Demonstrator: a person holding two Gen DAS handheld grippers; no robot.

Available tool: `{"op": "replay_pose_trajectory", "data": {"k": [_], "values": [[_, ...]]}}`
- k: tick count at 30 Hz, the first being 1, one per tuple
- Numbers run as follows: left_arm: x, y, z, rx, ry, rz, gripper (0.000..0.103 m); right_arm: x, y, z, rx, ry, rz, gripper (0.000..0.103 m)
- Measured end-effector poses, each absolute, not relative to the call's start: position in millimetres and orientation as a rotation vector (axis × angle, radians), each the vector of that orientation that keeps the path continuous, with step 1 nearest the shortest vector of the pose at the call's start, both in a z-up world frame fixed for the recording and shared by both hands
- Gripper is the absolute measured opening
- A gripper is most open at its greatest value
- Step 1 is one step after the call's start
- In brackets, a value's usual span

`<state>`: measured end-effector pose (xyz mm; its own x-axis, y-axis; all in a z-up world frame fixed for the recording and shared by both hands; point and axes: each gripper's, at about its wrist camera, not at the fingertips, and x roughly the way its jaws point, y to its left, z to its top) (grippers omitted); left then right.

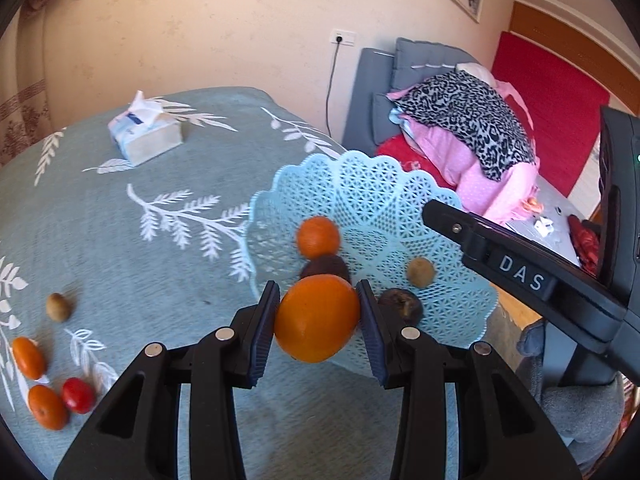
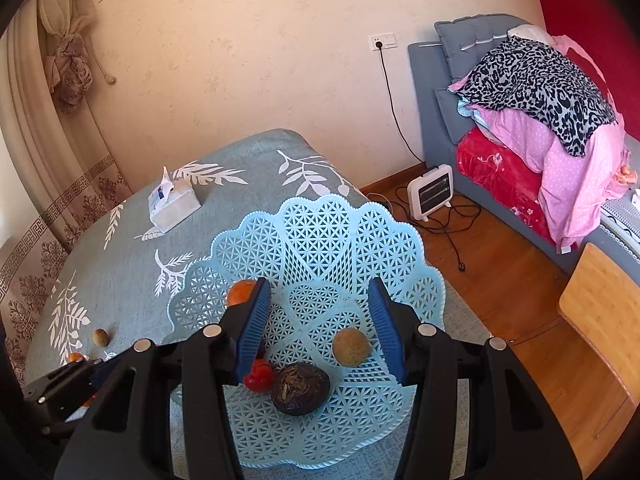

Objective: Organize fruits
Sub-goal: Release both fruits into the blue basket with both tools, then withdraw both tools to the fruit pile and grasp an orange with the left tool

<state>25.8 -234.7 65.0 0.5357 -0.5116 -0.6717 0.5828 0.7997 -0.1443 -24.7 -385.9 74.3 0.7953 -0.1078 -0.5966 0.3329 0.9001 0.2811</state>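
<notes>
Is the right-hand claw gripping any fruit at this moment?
No, the right gripper stands open and empty above the blue basket, with fruit lying below.

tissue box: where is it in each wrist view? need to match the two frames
Left wrist: tissue box upper left, on the leaf-print tablecloth, far beyond the blue basket.
Right wrist: tissue box left of centre, beyond the basket's far-left rim.
Shared landmark: the wall socket with its black cord.

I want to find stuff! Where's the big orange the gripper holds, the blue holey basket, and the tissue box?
Big round orange (image 1: 316,318), left wrist view, middle of peel.
Light blue plastic lattice basket (image 2: 320,236), right wrist view, back wall.
White tissue box (image 1: 154,146), left wrist view, front side.
</notes>
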Motion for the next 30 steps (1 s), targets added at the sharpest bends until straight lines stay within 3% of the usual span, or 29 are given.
{"op": "replay_pose_trajectory", "data": {"k": [3,6,21,23,26,30], "values": [[25,-242,61,0.111,0.766,-0.662,0.040,-24,-385,73,0.388,0.611,-0.244,0.052],[26,-239,61,0.099,0.763,-0.646,0.058,-25,-385,73,0.388,0.609,-0.248,0.052],[21,-197,81,0.077,0.686,-0.538,0.061,-32,-373,83,0.389,0.576,-0.233,0.052],[19,-190,83,0.079,0.671,-0.516,0.062,-36,-369,90,0.386,0.557,-0.222,0.052],[15,-180,86,0.101,0.634,-0.460,0.072,-41,-357,98,0.362,0.531,-0.202,0.052],[11,-164,87,0.130,0.604,-0.404,0.073,-43,-336,103,0.318,0.524,-0.160,0.057]]}}
